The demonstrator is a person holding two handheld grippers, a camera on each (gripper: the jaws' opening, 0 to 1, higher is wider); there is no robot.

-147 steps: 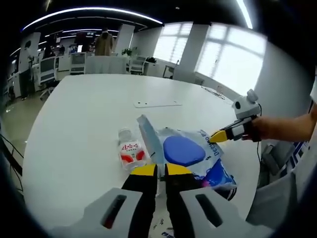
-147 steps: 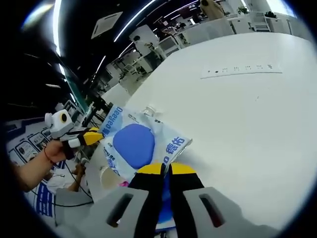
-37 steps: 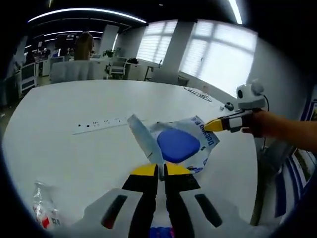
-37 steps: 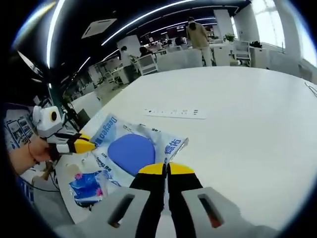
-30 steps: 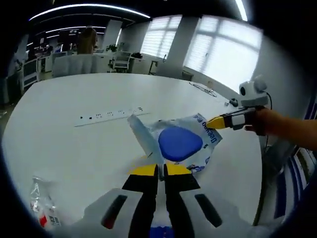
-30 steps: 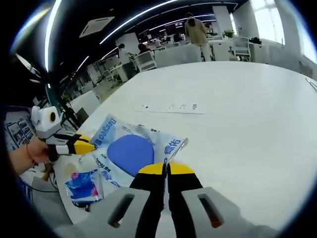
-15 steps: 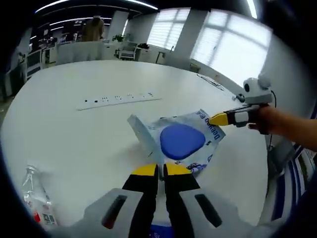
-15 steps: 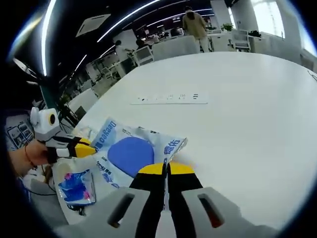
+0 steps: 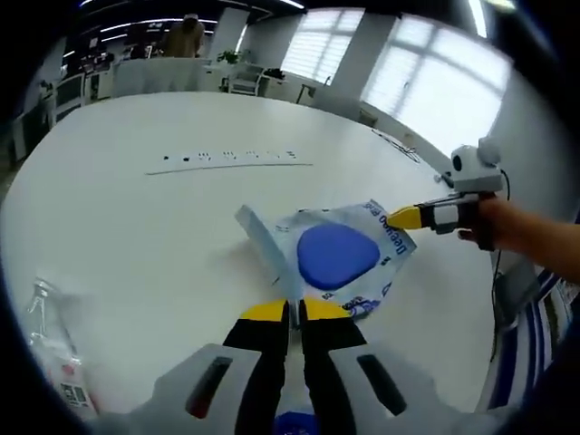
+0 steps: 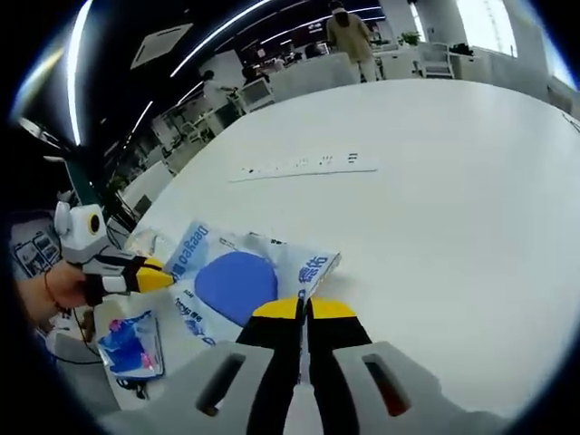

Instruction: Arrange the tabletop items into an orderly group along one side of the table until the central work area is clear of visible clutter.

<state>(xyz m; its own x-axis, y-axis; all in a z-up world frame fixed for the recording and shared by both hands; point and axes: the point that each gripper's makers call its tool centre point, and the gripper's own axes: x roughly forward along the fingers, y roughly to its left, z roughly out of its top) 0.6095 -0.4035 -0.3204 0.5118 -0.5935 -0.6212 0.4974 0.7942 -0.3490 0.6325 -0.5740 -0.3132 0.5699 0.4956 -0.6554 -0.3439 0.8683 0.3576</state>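
Observation:
A white plastic bag (image 9: 337, 258) with blue print and a blue oval on it is stretched flat between both grippers, just above the white table (image 9: 136, 227). My left gripper (image 9: 288, 312) is shut on its near corner. In the left gripper view my right gripper (image 9: 402, 217), held by a hand, grips the far corner from the right. In the right gripper view the right gripper (image 10: 304, 309) is shut on the bag (image 10: 234, 281), and the left gripper (image 10: 156, 279) holds the opposite corner at the left.
A clear plastic bottle (image 9: 50, 353) with a red label lies at the lower left. A small blue packet (image 10: 127, 346) lies near the table's edge. A white power strip (image 10: 308, 166) is set into the table farther out. Office desks, chairs and a person (image 10: 346, 32) stand beyond.
The bag, still held by both grippers, has come lower toward the table. Both views have shifted and tilted down, so more tabletop shows. Both grippers stay shut.

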